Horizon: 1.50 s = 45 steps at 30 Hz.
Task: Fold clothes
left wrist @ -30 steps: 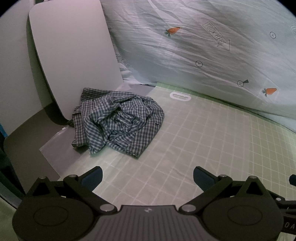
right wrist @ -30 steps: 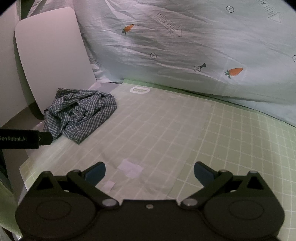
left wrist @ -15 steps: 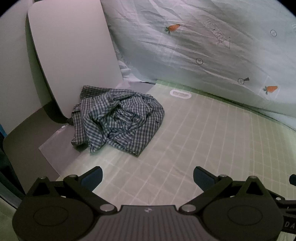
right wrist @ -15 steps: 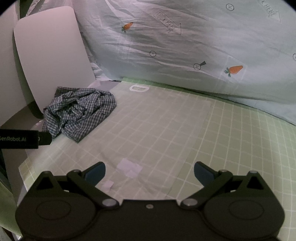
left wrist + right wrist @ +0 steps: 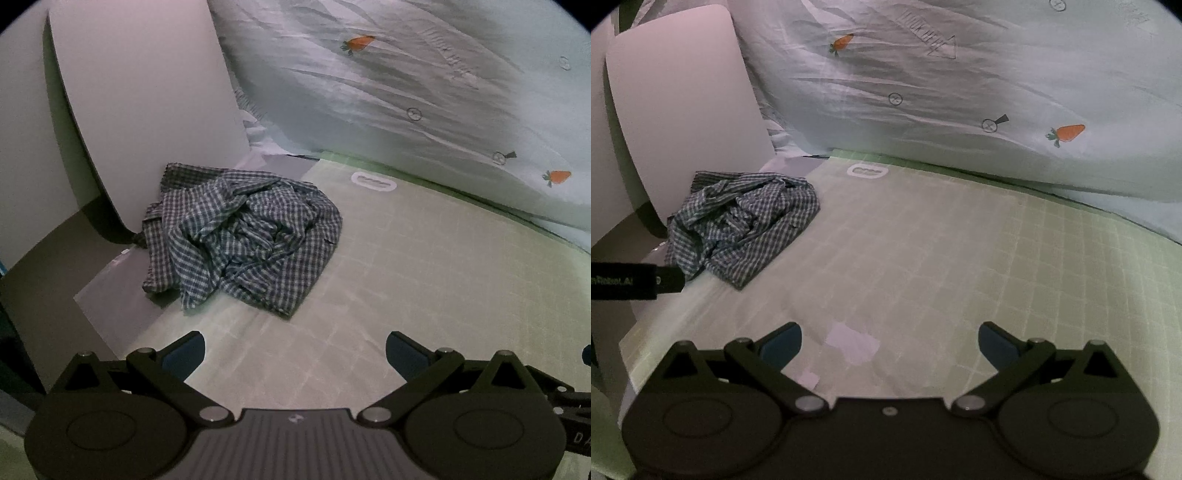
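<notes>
At the far left corner of the gridded mat (image 5: 424, 280), beside a leaning white board (image 5: 147, 110), we see the checked shirt (image 5: 243, 240) lying in a crumpled heap, partly off the mat's edge. We judge the folding has not begun: nothing is spread, smoothed or creased, so all of it remains. Our left hand-held gripper (image 5: 295, 356) hangs wide open and empty just short of the heap; our right hand-held gripper (image 5: 890, 347) is likewise spread wide over bare mat, holding nothing, well apart from the shirt. Bunched as it is, we cannot tell collar from hem or pick out a long axis.
</notes>
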Motion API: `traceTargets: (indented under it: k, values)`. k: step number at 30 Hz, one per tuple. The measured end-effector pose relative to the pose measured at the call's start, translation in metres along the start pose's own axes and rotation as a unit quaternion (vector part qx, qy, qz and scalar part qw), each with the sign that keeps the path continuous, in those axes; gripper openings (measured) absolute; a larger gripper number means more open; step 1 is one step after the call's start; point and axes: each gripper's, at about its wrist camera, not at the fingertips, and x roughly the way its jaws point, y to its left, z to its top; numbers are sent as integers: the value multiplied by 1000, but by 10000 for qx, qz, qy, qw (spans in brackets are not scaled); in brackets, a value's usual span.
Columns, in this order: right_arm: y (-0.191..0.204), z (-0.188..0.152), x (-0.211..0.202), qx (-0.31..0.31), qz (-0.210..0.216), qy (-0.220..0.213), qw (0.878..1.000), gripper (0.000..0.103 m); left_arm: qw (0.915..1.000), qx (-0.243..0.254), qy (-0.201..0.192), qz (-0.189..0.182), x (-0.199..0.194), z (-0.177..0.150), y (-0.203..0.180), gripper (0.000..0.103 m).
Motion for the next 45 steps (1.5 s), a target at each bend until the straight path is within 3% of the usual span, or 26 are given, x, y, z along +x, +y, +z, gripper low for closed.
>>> traceTargets:
  k: [9,19,22,26,29,30,32,35,40,45]
  values:
    - [18,36,67,-143,22,168,9998,103,9981,-541,298,86,62,34,45,103]
    - [56,103,208,39,466,638,9969,103,9917,-821,632,760,170,73,113,100]
    - [78,123,252,151,805,725,9940,100,9913,-867,606,788,195,83,127,88]
    - [110,143,298,309,1351,833,9868,91,9910,-990,561,702,221,94,141,63]
    - [132,148,325,272,1645,1062,9803,67,9896,-1170,596,584,231,99,151,33]
    - [137,148,326,123,1665,1050,9804,64,9892,-1224,582,560,232,99,152,26]
    - [145,146,323,-250,1668,954,9811,33,9896,-1225,540,528,229,99,150,18]
    - [141,140,304,-545,1666,739,9817,17,9922,-1071,451,461,216,96,145,14]
    - [115,120,244,-812,1378,396,9863,11,9948,-954,343,60,178,86,127,13]
    - [37,70,154,-396,736,207,9963,11,9953,-624,392,-623,129,58,68,13]
